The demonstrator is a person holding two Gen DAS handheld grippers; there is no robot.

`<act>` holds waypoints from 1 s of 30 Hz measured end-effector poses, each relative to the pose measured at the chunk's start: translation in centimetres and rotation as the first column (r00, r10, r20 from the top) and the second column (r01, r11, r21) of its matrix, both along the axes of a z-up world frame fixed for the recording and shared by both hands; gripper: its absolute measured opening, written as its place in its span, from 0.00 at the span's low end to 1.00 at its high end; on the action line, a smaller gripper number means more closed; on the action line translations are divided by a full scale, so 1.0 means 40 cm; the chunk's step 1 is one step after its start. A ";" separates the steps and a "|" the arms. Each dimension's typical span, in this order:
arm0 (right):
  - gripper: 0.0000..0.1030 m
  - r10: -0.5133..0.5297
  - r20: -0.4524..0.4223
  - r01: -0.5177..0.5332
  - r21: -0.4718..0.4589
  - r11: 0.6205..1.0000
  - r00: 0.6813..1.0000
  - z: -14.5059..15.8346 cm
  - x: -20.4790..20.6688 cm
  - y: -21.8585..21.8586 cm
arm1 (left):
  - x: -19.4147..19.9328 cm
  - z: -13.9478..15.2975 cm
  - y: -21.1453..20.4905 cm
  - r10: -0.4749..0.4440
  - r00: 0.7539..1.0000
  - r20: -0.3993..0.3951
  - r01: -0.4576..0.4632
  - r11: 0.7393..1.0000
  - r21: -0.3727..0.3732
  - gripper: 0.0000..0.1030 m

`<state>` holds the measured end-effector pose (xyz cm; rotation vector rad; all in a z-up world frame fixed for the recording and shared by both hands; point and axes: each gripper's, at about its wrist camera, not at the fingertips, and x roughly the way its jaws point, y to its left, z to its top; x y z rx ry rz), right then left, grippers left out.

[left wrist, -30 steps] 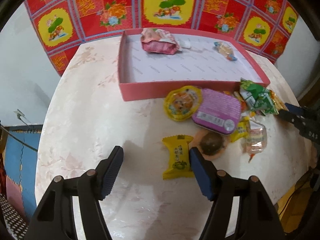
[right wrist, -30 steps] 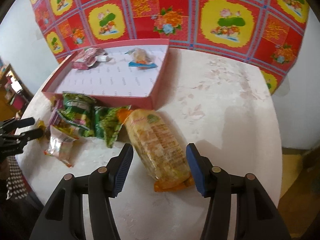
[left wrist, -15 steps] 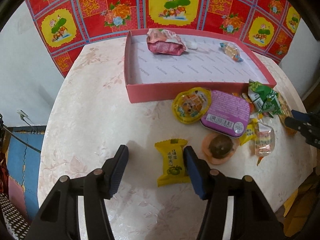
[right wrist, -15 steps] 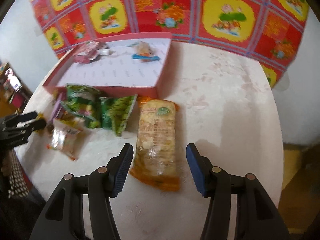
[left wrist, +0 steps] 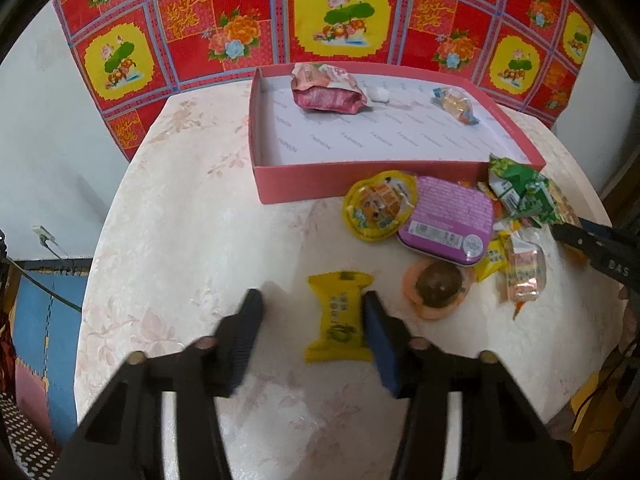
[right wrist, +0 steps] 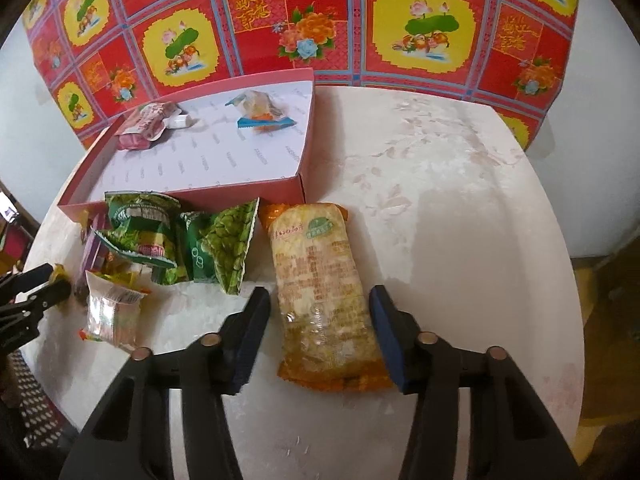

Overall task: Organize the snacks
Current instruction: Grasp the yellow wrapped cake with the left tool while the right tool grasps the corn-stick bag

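Cracker pack lengthwise toward red box

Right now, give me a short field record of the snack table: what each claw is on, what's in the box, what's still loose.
left claw: closing around yellow snack packet; left pad not yet touching
right claw: closing around long orange cracker pack; gap on its left side
pink box: holds pink packet, small white piece, clear candy bag
loose by box: purple tin, yellow jelly cup, green packets
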<state>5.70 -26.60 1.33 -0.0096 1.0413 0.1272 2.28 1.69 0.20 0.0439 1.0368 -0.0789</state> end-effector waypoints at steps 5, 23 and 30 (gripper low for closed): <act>0.38 -0.040 -0.001 0.040 0.063 0.997 0.999 0.004 -0.015 -0.017 | -0.013 0.002 -0.017 -0.047 0.999 0.023 0.047 0.999 0.001 0.23; 0.38 -0.032 0.016 0.031 0.037 0.999 0.999 0.001 -0.024 -0.003 | -0.025 0.000 -0.012 -0.032 0.998 0.056 0.033 0.999 -0.016 0.22; 0.37 -0.052 -0.032 0.056 0.131 0.990 0.998 0.003 -0.012 -0.028 | -0.029 0.019 -0.013 -0.066 0.997 0.035 0.068 0.996 -0.065 0.20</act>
